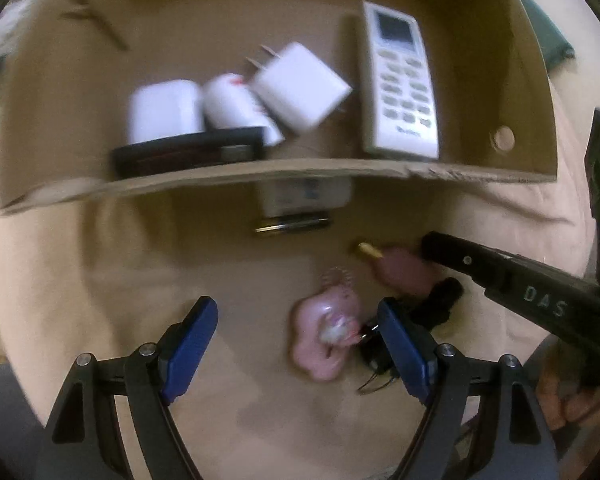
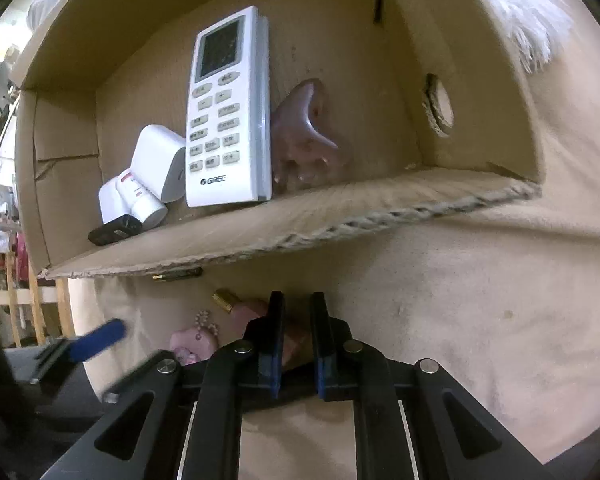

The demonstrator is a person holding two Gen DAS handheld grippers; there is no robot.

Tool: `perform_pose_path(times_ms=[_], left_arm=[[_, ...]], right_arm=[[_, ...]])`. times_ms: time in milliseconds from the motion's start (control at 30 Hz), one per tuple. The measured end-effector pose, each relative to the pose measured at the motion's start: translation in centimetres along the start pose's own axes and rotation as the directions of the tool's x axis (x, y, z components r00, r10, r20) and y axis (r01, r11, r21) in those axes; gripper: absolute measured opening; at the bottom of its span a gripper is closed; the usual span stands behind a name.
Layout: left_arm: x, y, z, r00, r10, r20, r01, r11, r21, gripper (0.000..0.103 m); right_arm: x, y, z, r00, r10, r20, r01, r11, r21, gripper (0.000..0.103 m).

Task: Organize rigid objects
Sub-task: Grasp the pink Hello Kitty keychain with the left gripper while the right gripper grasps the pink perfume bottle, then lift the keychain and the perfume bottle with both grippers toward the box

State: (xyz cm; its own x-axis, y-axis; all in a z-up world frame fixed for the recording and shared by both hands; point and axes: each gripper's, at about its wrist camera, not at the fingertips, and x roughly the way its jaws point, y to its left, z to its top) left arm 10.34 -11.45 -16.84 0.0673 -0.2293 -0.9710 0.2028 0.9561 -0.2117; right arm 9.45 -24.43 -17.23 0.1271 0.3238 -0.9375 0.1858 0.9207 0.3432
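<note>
Right wrist: right hand-held gripper (image 2: 296,334) clenched on pink bottle (image 2: 249,312), left hand-held gripper (image 1: 296,344) spread wide over pink keychain (image 1: 324,332).

One remote (image 2: 228,116), perhaps two chargers (image 1: 300,86), two pink pieces (image 1: 324,336).

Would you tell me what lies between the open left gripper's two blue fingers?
In the left wrist view, a pink bear-shaped keychain lies on the beige cloth between the left gripper's fingers, nearer the right-hand one; the rest is bare cloth.
</note>
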Motion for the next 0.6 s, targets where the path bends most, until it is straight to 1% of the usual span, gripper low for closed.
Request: perform_pose_path(times_ms=[67,100,167,200,233,267,300,333,367,400,467,500,533,600], left_arm=[[1.0,-0.5,0.2,0.999,0.042,-0.012,-0.042,0.998,0.038,0.080],[1.5,-0.6,0.2,0.998,0.060,-0.024,-0.059,0.997,0.048,0.076],[1.5,-0.8,0.0,0.996,0.092,-0.019,-0.090,0.994,0.066,0.068],[1.3,-0.8,-0.1,0.993,0.118,-0.018,-0.117,0.991,0.071,0.053],[1.2,-0.7,-0.1,0.991,0.130,-0.018,-0.129,0.989,0.069,0.036],[0.8,-0.3,-0.1,0.992,0.125,-0.014,-0.124,0.991,0.053,0.028],[0.5,0.4,-0.1,0.994,0.109,-0.014,-0.108,0.994,0.032,0.027],[0.3,1.0,-0.1,0.994,0.105,-0.017,-0.105,0.994,0.004,0.027],[0.2,1.5,-0.1,0.994,0.109,-0.020,-0.110,0.994,-0.020,0.026],[0.1,2.0,-0.2,0.993,0.113,-0.024,-0.114,0.993,-0.043,0.025],[-0.1,2.5,-0.2,0.993,0.116,-0.033,-0.118,0.991,-0.062,0.022],[-0.3,2.5,-0.3,0.992,0.125,-0.032,-0.127,0.990,-0.062,0.018],[-0.3,2.6,0.0,0.990,0.138,-0.030,-0.139,0.988,-0.062,0.003],[-0.1,2.7,0.0,0.989,0.144,-0.041,-0.147,0.987,-0.068,0.003]], right_arm=[[0.0,-0.6,0.1,1.000,0.007,0.000,-0.007,1.000,0.018,0.014],[0.0,-0.8,0.2,1.000,0.010,0.001,-0.010,1.000,0.023,0.014],[0.0,-1.1,0.6,1.000,0.017,0.004,-0.018,0.999,0.028,0.014],[0.0,-1.1,0.6,1.000,0.025,0.003,-0.025,0.999,0.030,0.015],[0.1,-1.0,0.6,0.999,0.035,0.002,-0.035,0.999,0.033,0.016],[0.2,-1.8,1.4,0.999,0.043,-0.001,-0.043,0.998,0.034,0.019],[0.3,-1.7,1.5,0.999,0.051,-0.003,-0.051,0.998,0.033,0.025],[0.3,-1.6,1.5,0.998,0.058,-0.006,-0.057,0.998,0.028,0.028],[0.5,-1.3,1.5,0.998,0.057,-0.009,-0.057,0.998,0.016,0.035],[0.4,-0.6,1.4,0.999,0.047,-0.011,-0.047,0.999,-0.001,0.046],[0.5,0.5,1.2,1.000,0.013,-0.008,-0.014,0.998,-0.058,0.060],[1.1,1.2,1.5,1.000,-0.012,-0.008,0.011,0.995,-0.100,0.060],[1.3,2.0,1.3,0.999,-0.045,-0.009,0.043,0.987,-0.153,0.060],[2.2,3.4,0.9,0.993,-0.120,-0.010,0.114,0.962,-0.250,0.060]])
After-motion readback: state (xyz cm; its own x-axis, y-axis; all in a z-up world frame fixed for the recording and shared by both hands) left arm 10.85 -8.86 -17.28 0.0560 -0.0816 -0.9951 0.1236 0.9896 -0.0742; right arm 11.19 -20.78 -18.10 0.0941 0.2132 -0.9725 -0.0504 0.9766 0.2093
